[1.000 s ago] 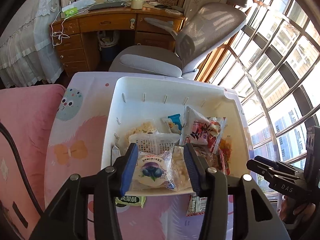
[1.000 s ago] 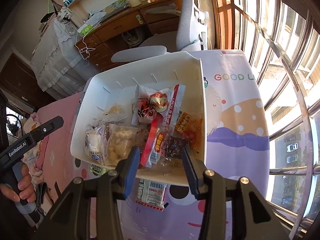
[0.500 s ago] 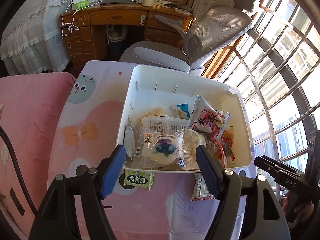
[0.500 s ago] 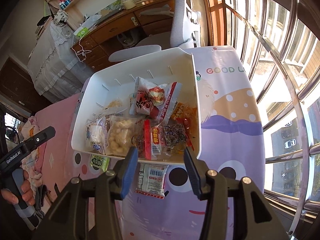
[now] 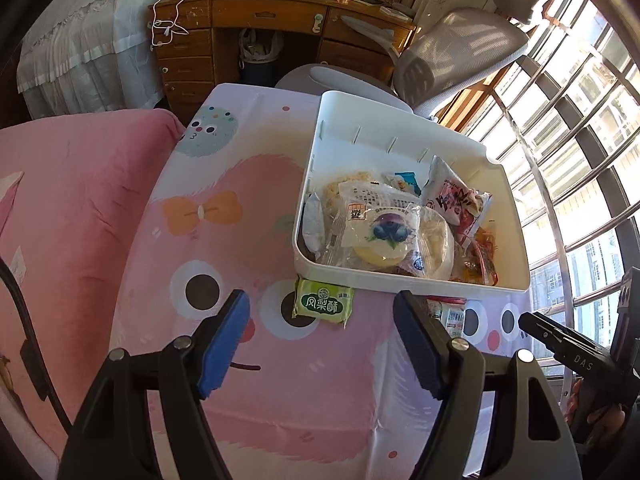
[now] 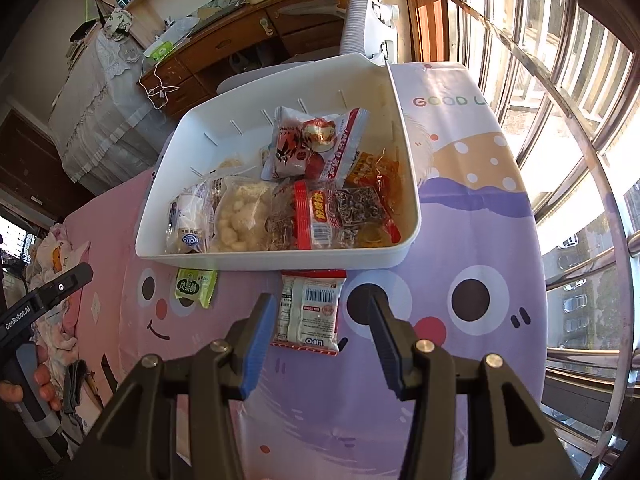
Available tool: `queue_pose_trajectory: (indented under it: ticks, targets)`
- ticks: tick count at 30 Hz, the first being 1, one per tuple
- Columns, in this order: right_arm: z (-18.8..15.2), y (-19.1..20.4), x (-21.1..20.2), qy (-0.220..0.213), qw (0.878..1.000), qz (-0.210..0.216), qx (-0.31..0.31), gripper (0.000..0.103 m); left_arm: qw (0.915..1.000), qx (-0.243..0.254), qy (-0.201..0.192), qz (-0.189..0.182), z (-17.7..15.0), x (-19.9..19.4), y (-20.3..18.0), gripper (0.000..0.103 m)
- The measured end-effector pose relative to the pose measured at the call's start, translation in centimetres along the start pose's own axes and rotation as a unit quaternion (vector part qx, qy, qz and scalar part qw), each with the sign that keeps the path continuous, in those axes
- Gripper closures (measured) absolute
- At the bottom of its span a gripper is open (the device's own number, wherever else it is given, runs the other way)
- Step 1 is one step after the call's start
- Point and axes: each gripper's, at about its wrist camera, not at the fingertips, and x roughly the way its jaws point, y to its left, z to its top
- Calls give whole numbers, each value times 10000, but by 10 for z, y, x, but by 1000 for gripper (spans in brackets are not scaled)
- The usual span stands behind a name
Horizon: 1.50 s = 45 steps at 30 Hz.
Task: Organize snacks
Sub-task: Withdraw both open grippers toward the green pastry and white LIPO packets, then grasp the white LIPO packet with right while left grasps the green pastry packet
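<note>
A white bin [image 5: 316,184] [image 6: 280,258] stands on the cartoon tablecloth [image 5: 224,248] and holds several snack packets, with a blueberry cake packet [image 5: 384,232] on top near its front wall. My left gripper [image 5: 320,312] hovers in front of the bin, its jaws opening. A green packet [image 5: 323,302] [image 6: 195,286] lies flat on the cloth between its fingertips, untouched. My right gripper [image 6: 320,308] stands open over a white and red packet [image 6: 310,312] that sticks out from under the bin's front edge. Its pads are clear of the packet.
A grey office chair [image 5: 452,52] and a wooden desk [image 5: 280,12] stand beyond the table. Pink bedding [image 5: 72,184] lies along the table's left side. Barred windows [image 6: 560,80] run along the right. A hand [image 6: 40,380] holds the left gripper's handle.
The left jaws spread wide and let go of the blueberry cake packet, which now lies in the bin. Both grippers drew back from the bin toward the near cloth.
</note>
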Motion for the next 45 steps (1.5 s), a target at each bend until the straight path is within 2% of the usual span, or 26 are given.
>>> queue_pose_trajectory:
  ticks: [6, 12, 17, 25, 32, 40, 45]
  targets:
    - [-18, 8, 13, -41, 10000, -59, -42, 54, 9994, 130, 331, -55, -8, 19, 6, 24]
    - [-36, 19, 34, 70, 9997, -211, 45, 52, 9959, 356, 741, -376, -16, 48, 9, 24]
    - [-45, 27, 47, 47, 9991, -402, 156, 41, 9912, 579, 1078, -502, -18, 74, 8, 24]
    - [-57, 36, 68, -42, 9967, -751, 290, 36, 9822, 949, 1531, -539, -21, 111, -1, 19]
    - [-62, 40, 83, -292, 9940, -1020, 269, 36, 9789, 1047, 1669, -549, -17, 135, -13, 16]
    - [-60, 44, 96, -617, 9893, -1306, 227, 36, 9809, 1059, 1566, -457, -14, 154, -23, 16]
    - [-56, 51, 106, -675, 9866, -1483, 25, 36, 9812, 1135, 1519, -367, -14, 163, -31, 16]
